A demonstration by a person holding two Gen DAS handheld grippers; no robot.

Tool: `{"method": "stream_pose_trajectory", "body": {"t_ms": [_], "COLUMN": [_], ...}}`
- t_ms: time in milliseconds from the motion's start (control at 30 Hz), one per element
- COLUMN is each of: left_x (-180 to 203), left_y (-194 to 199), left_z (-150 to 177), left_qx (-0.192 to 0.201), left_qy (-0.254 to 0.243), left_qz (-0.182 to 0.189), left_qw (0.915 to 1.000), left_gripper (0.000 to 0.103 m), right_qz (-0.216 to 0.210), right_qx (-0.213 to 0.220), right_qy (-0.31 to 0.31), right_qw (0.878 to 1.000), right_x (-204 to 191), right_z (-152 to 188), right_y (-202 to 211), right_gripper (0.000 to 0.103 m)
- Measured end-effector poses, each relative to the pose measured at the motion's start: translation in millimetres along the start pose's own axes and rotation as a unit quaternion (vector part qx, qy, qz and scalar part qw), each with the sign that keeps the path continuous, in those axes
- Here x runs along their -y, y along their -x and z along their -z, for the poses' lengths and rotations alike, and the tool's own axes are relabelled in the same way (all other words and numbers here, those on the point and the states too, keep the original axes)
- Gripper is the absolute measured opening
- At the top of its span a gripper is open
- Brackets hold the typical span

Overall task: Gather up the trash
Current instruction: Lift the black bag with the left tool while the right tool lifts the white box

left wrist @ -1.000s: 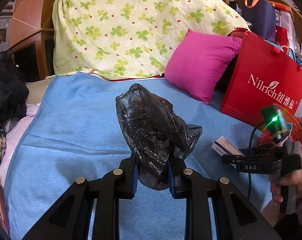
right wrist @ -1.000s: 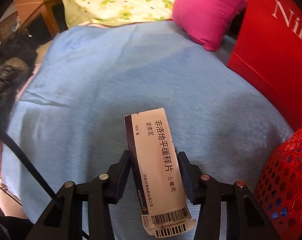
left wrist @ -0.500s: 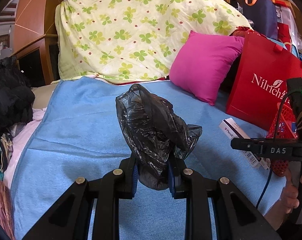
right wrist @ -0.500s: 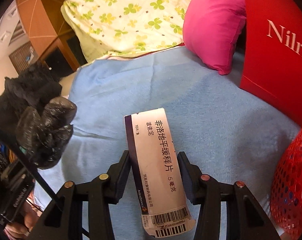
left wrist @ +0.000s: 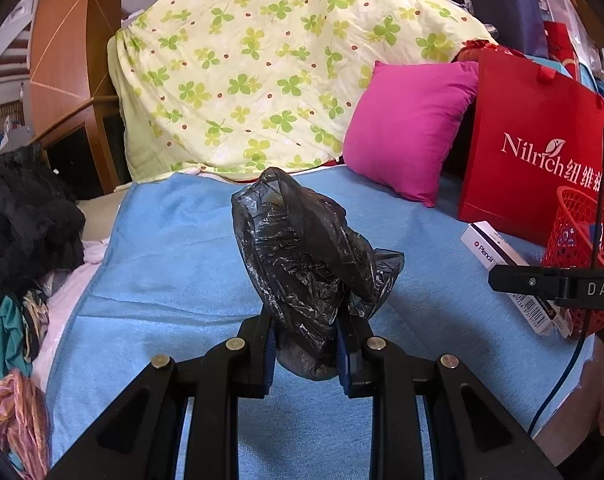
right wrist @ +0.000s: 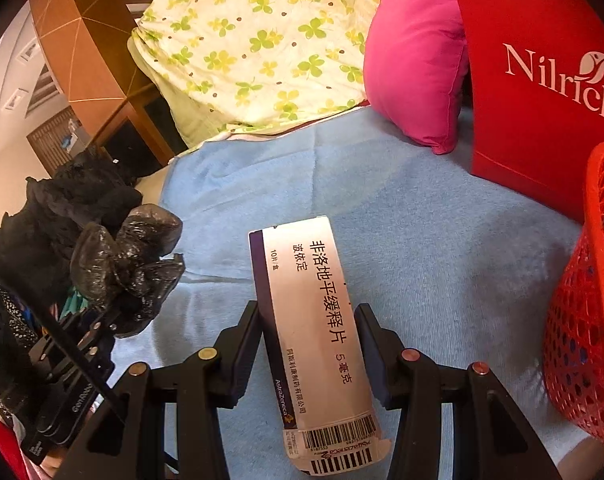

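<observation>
- Left gripper clamps a crumpled black bag, held above the blue blanket.
- Right gripper grips a white medicine box, beside a red basket.

A pillow leaned behind the blanket, a bag and basket to its right.

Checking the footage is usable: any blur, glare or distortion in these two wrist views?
Left wrist view: sharp, strong fisheye bending at the dark corners, mild sheen on the black plastic bag. Right wrist view: the medicine box print reads clearly, no motion blur, red basket curved at the edge.
</observation>
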State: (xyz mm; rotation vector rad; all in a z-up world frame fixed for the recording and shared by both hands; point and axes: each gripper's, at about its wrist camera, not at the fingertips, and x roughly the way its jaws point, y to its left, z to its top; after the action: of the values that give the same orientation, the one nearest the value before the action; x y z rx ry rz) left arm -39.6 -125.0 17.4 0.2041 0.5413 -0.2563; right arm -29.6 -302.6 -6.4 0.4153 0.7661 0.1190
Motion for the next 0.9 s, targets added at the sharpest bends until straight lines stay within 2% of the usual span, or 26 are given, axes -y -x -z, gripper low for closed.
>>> {"method": "stream_pose_trajectory", "body": {"t_ms": [267, 900], "left_x": [14, 40], "left_y": [2, 0], "left_z": [-1, 0], "left_qx": [0.003, -0.002], "left_qy": [-0.028, -0.057], "left_qz": [-0.006, 0.011], "left_qw": [0.9996, 0.9983], "left_gripper": [0.026, 0.026], "right_qz": [-0.003, -0.006], "right_qx": [0.001, 0.019], "right_qy": [-0.007, -0.014], "right_qw": [1.0, 1.0], "right_x": [6, 19], "right_z": [-2, -5], "right_y": [1, 18], "right_gripper": [0.05, 0.05]}}
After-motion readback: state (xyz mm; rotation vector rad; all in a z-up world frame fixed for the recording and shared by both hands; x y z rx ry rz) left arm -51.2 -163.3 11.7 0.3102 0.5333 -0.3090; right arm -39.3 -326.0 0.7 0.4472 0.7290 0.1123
